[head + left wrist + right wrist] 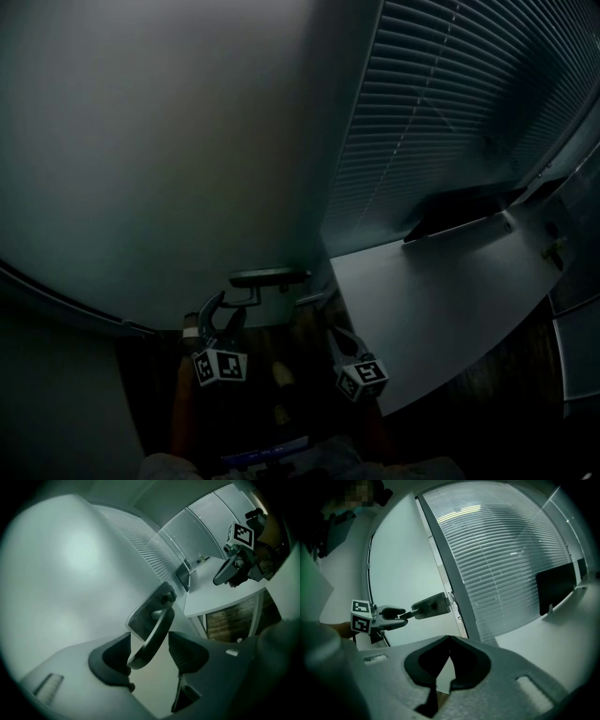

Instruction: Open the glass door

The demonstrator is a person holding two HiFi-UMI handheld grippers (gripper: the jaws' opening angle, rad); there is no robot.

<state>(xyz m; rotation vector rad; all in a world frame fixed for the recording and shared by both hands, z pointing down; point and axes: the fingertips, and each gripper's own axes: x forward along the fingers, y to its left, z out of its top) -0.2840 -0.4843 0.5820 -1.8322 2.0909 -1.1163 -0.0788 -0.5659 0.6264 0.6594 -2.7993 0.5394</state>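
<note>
The frosted glass door [169,141] fills the left of the head view, with a dark lever handle [270,277] at its right edge. My left gripper [217,309] reaches up to the lever's free end. In the left gripper view the handle [154,637] lies between the jaws of my left gripper [150,651]. Its tip rests against the left pad and a gap shows at the right pad. The right gripper view shows the left gripper [401,615] at the lever's tip, out from the handle plate [431,605]. My right gripper [450,641] is shut and empty, low beside the door frame [336,333].
A pale desk [441,300] stands to the right of the door, with a dark monitor [459,211] on it. Slatted blinds [450,103] cover the glass wall behind. A dark wood floor [506,375] lies below. The room is dim.
</note>
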